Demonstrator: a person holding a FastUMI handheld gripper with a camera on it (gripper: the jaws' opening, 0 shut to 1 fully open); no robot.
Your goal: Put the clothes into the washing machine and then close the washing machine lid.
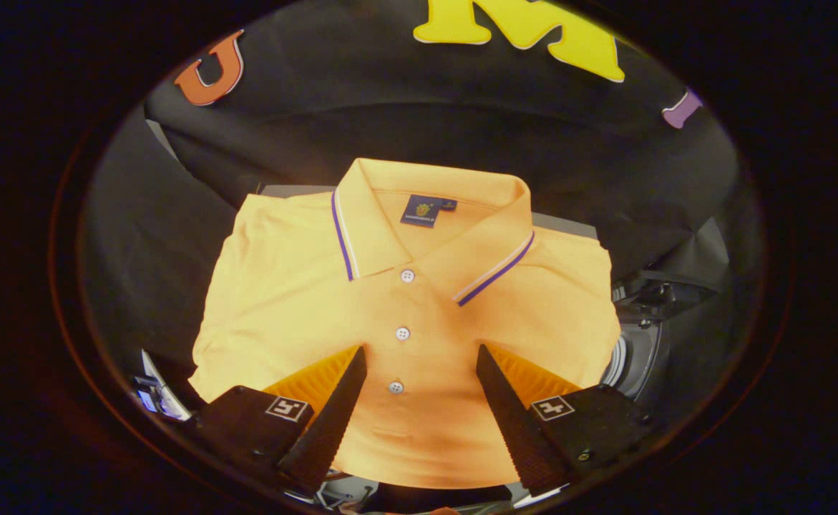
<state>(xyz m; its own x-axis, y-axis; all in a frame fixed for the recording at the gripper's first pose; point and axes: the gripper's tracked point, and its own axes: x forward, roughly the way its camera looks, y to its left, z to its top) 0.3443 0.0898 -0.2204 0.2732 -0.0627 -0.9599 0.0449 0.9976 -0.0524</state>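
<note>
Hovering over the folded garment, the gripper (420, 357) has its two fingers (333, 408) spread well apart, with nothing clamped between them. Whether the tips actually touch the cloth cannot be told from this angle; they sit over its lower half, one on each side of the button line.

Between the fingers lies the front placket of a yellow polo shirt (283, 300). The lowest button (396, 387) sits in the gap, a little closer to the left finger than the right, and a second button (402, 333) lies just ahead of the fingertips. A third button (407, 275) is further on, right at the base of the collar (433, 207).

The shirt is neatly folded and lies flat, face up, with its collar pointing away from the gripper. The collar is turned down, edged with a white and a purple stripe, and a small dark label (422, 210) is sewn inside the neck. Both folded shoulders spread out wider than the fingers on either side.

Under the shirt, a grey surface (569, 225) peeks out past the collar and the right shoulder. Off to the right, just beside the shirt's edge, is a round, pale metallic rim (622, 361), with some dark hardware (665, 293) just beyond it; what it belongs to cannot be told. Black cloth (390, 107) hangs behind everything.
</note>
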